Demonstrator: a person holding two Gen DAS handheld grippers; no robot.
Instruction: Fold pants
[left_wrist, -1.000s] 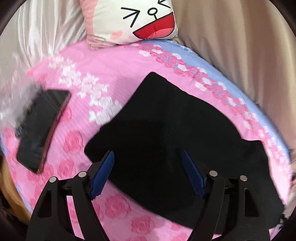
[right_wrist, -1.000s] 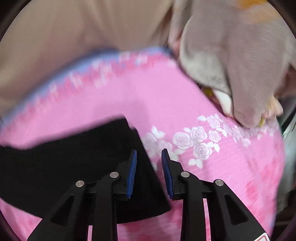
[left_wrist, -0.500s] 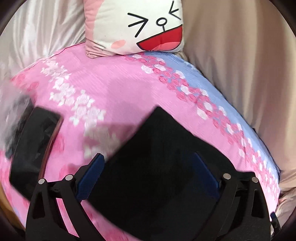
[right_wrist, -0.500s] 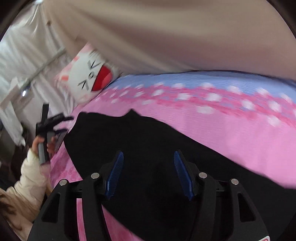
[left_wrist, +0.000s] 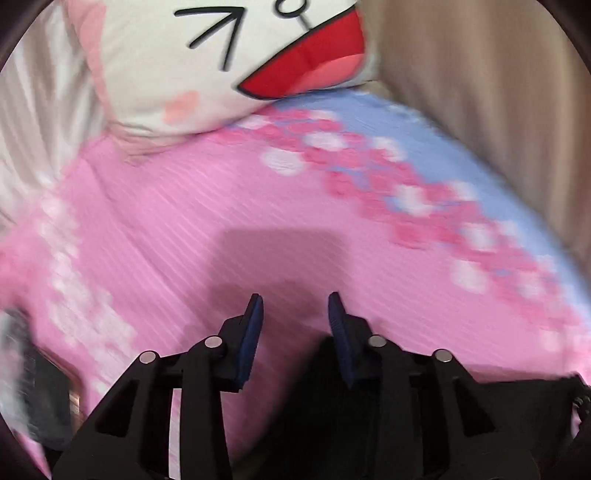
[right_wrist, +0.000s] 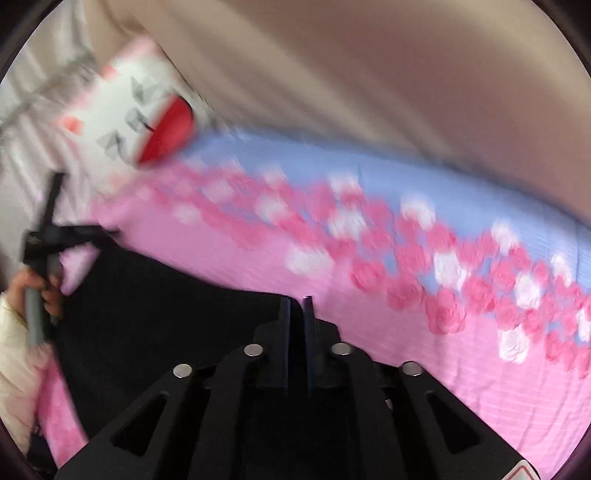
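Observation:
The black pants (right_wrist: 166, 332) lie flat on the pink rose-print bedsheet (left_wrist: 184, 240). In the left wrist view only their near corner (left_wrist: 480, 413) shows, low in the picture. My left gripper (left_wrist: 295, 314) is closing. Pink sheet shows between its blue fingertips, and the pants' edge lies lower between the jaws with the pads apart from it. My right gripper (right_wrist: 296, 306) is closing at the pants' far edge. Its pads are almost together with dark cloth between them. The right wrist view is blurred. It shows a hand (right_wrist: 44, 291) holding the left gripper at the pants' left end.
A cartoon-face cushion (left_wrist: 221, 66) leans at the head of the bed. Beige fabric (left_wrist: 480, 92) runs along the far side behind the blue border (right_wrist: 369, 173). A dark flat object (left_wrist: 48, 398) lies on the sheet at lower left. A cream sleeve (right_wrist: 14, 350) shows at the left.
The left view moved toward the cushion, leaving the pants low in frame; its jaws widened, then narrowed. The right gripper swung from the pants' end to their far edge and nearly closed.

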